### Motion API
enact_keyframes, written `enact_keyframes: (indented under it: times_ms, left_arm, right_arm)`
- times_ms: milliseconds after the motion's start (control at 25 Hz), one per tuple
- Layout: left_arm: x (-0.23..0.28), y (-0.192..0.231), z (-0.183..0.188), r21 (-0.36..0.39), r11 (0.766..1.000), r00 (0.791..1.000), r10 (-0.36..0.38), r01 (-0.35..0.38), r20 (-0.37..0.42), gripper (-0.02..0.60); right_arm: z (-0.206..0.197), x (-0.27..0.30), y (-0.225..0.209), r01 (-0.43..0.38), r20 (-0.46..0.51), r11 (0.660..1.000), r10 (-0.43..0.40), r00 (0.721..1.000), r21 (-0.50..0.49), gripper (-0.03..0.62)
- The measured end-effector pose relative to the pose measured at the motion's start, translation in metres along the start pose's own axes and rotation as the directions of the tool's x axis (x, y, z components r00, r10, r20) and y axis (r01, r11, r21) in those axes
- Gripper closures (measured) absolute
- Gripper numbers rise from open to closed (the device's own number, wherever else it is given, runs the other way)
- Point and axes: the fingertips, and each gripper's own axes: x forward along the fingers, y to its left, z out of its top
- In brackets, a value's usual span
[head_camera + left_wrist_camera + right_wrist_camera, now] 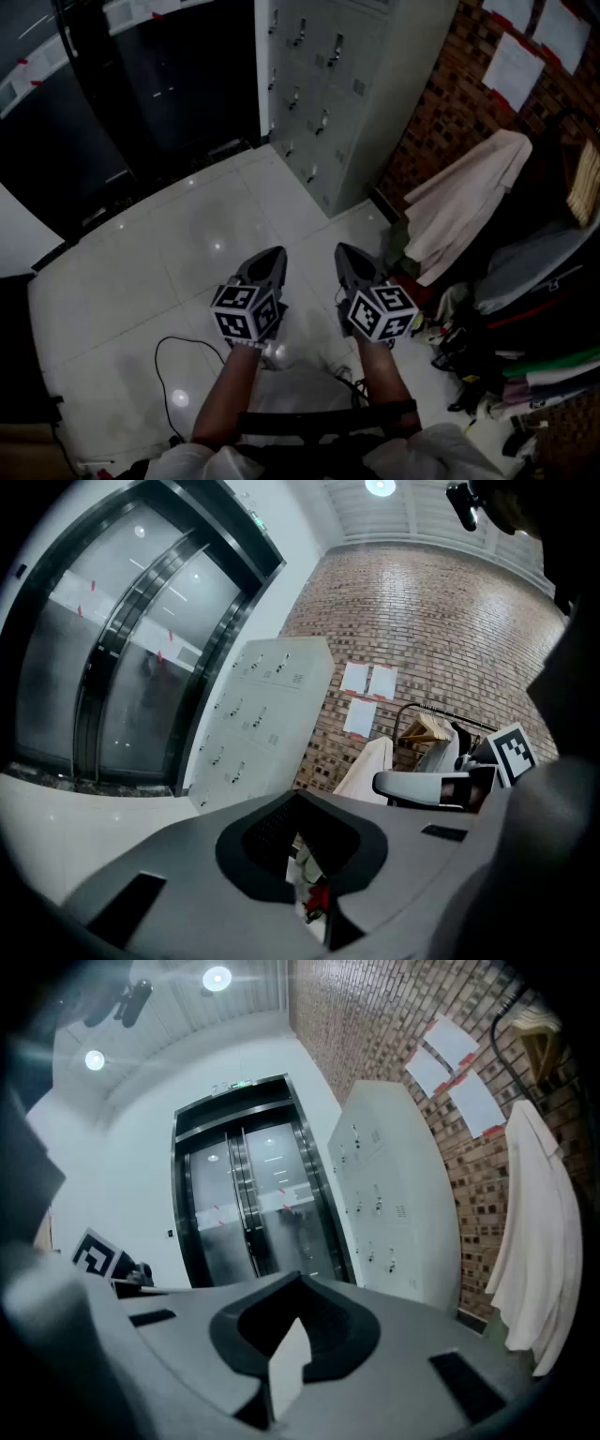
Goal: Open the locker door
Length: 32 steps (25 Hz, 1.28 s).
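— Locker door [319, 66]: position, and claw state?
— Closed, in the grey bank across the room, well apart from both claws. Left gripper [272, 255] and right gripper [349, 253]: jaws together, nothing held.
— Hazards?
— Closed jaws would likely skid off the small handle. Loose cable [178, 352] on the glossy tile floor [187, 244] risks a trip. Clothes [464, 202] crowd the brick wall [450, 103].

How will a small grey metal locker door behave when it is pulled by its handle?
A door of the grey metal locker cabinet probably stays stiff and swings, not bends. Its handle, small and dark, offers little to grip and may slip.
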Motion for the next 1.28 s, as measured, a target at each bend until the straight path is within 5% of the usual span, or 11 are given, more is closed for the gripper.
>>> enact_keyframes:
  times_ms: [800,1280]
  left_arm:
    - [-0.022,0.087,0.031,0.038,0.995,0.995,-0.088,0.09,-0.05,0.583]
    - [0.039,0.142,0.047,0.022,0.998,0.997,-0.058,0.06,-0.046,0.583]
  right_arm:
    - [-0.007,0.073,0.07,0.07,0.016,0.998,-0.07,0.997,0.004,0.586]
    - [-0.004,0.162,0.037,0.042,0.011,0.999,-0.042,0.999,0.029,0.586]
